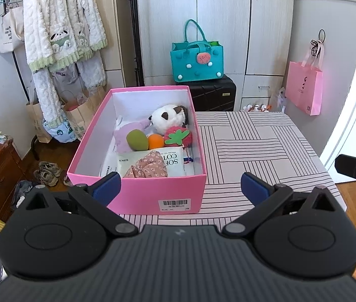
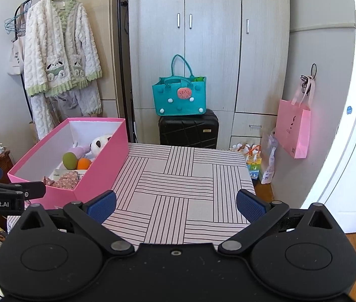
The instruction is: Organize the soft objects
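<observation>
Both the left hand-held gripper (image 1: 180, 188) and the right hand-held gripper (image 2: 176, 206) are held wide open and empty. The soft toys (image 1: 170, 118) are gathered in the pink box (image 1: 137, 188), seen centre-left on the striped bench (image 1: 266, 151).

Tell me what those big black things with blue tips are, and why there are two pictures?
They are two grabbing tools, and a person holds one in each hand. Each carries a camera looking forward, so each picture comes from one tool. The left gripper points at a pink box on a striped table. Inside are a panda plushie, a strawberry toy and other soft things. The right gripper points at bare table. Both are open and hold nothing.
</observation>
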Available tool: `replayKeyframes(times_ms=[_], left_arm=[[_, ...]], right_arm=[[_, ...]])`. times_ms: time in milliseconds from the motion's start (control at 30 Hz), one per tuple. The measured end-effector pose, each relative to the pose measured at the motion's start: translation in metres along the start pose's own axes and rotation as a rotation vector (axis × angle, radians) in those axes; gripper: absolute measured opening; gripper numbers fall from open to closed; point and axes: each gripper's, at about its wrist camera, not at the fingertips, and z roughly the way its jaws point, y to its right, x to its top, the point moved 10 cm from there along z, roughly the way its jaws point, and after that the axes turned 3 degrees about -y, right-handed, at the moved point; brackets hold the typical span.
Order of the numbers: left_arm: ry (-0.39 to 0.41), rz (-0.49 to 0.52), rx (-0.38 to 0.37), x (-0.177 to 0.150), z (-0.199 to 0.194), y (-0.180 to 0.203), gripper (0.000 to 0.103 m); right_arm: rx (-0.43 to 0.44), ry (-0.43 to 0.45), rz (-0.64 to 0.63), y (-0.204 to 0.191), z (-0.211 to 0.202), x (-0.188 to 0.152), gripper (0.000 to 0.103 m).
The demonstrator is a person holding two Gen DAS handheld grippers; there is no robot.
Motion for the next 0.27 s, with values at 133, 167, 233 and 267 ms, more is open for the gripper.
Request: replayKeyframes(times_ms=[133,167,233,267], left_arm=[[0.008,0.002,0.004,0.0004,-0.0012,-0.0003,0.103],[0.010,0.002,0.006,0.0003,-0.0017,-0.0003,0.103],[0.011,0.001,0.009,-0.0003,-0.0020,-0.0004,0.103],[0.010,0.000,0.009,-0.0002,-0.0022,-0.0007,0.103]], right_arm=[[0.000,0.000,0.001,-0.0001,0.0000,-0.0002,0.103],[0.001,0.001,0.000,-0.0005,0.0000,-0.0002,0.103],[0.001,0.000,0.000,-0.0002,-0.0005,-0.0006,0.103],[0.003,0.000,-0.001,-0.0001,-0.0006,-0.0007,0.103]])
